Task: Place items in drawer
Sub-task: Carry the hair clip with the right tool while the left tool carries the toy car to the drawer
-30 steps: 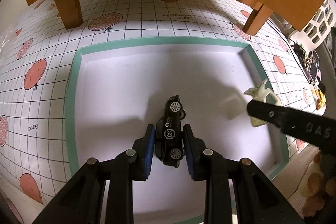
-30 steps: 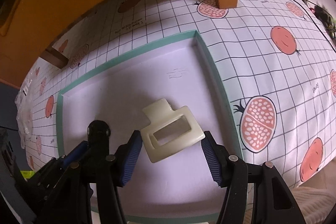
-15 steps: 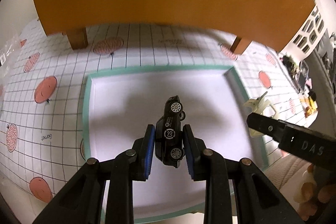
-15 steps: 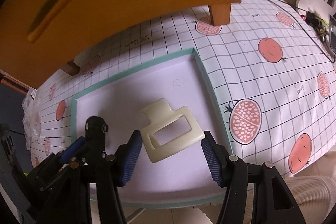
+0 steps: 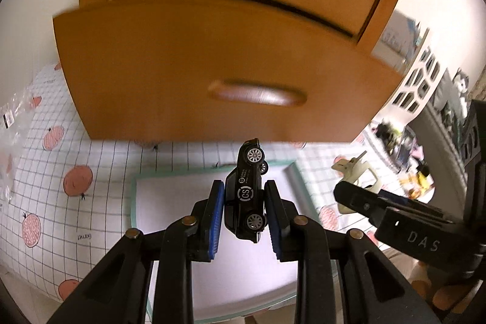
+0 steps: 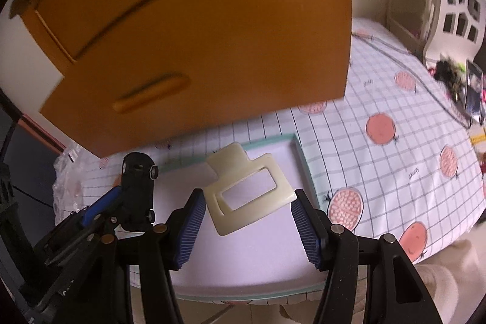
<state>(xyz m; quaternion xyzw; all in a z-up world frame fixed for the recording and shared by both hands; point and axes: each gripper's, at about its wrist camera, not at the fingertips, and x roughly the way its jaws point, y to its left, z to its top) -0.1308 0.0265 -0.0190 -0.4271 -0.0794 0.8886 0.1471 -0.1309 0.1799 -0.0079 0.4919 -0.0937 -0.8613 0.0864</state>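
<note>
A black toy car (image 5: 245, 196) hangs nose-up between the blue pads of my left gripper (image 5: 244, 190), which is shut on its sides. My right gripper (image 6: 247, 217) is shut on a cream hair claw clip (image 6: 246, 190), held tilted above the white tray (image 6: 300, 166). In front of both stands an orange wooden drawer unit, its lower drawer front (image 5: 212, 66) jutting out with a curved handle (image 5: 258, 94). The left wrist view shows the right gripper (image 5: 349, 193) and clip (image 5: 358, 172) at the right. In the right wrist view the left gripper (image 6: 133, 202) and car (image 6: 138, 187) sit at the left.
The teal-rimmed tray (image 5: 133, 196) lies on a grid-patterned cloth with pink fruit prints (image 6: 395, 148). A crumpled plastic bag (image 6: 65, 181) sits at the left. Dark clutter (image 6: 455, 75) and a white lattice shelf (image 6: 455, 5) stand at the far right.
Both grippers have risen with the car and the clip. The tray has dropped away below, and the drawer fronts with their handles have come into view.
</note>
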